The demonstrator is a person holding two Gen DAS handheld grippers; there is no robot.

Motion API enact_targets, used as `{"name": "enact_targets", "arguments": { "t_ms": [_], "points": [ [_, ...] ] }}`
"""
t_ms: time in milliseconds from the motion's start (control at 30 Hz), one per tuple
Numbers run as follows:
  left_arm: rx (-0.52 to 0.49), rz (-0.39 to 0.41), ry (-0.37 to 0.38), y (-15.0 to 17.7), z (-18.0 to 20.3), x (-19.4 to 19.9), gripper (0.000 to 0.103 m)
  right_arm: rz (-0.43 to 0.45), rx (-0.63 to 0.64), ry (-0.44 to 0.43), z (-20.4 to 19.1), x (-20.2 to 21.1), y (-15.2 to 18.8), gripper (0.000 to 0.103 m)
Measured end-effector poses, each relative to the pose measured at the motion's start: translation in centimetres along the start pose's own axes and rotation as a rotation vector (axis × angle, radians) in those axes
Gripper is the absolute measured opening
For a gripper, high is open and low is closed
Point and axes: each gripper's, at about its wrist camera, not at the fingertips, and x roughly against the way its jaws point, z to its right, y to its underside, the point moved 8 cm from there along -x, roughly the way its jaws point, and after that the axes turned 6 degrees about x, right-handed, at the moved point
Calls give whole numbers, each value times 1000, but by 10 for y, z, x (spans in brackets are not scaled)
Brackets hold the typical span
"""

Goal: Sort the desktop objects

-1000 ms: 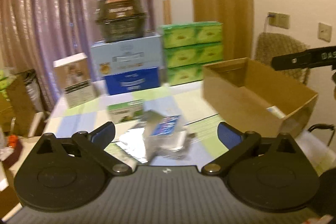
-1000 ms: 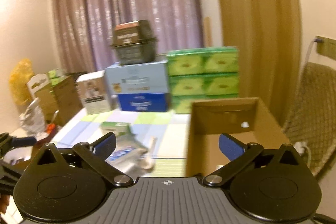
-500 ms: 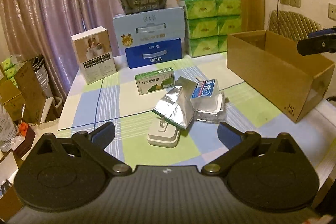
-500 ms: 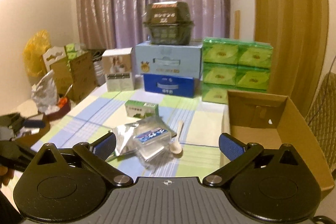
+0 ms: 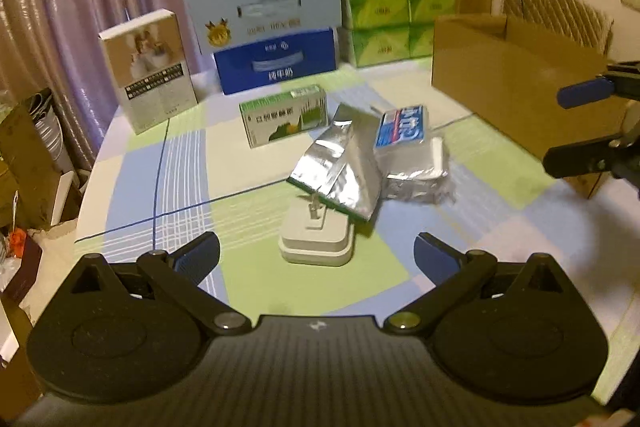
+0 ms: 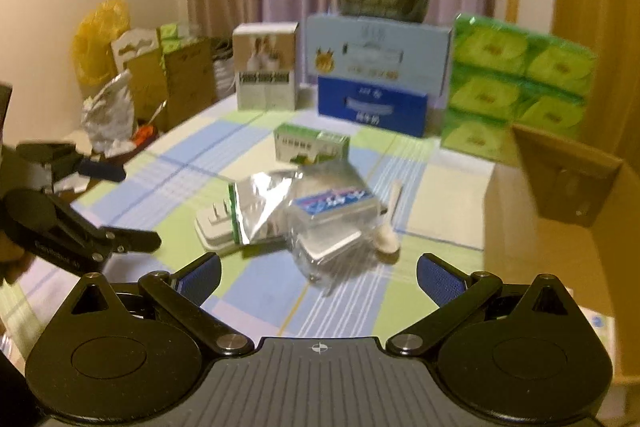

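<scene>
Both the left gripper and the right gripper are held wide open and empty over the table's near edge — the white charger, mid-table under the foil pouch, is best approached squarely.

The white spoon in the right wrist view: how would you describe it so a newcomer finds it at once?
Start at the open cardboard box on the right of the checked tablecloth. In the cluttered middle of the cloth lies a foil-wrapped pack with a blue label. The white spoon lies against its right side, bowl nearest the camera: the only slim, plain white piece there.
</scene>
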Motion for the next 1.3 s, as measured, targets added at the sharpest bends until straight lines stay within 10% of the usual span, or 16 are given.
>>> {"name": "enact_targets", "arguments": {
  "t_ms": [1300],
  "points": [
    [-191,-183,192,4,-2,-112,78,-294,406,-180,34,-170,-39,101]
  ]
}}
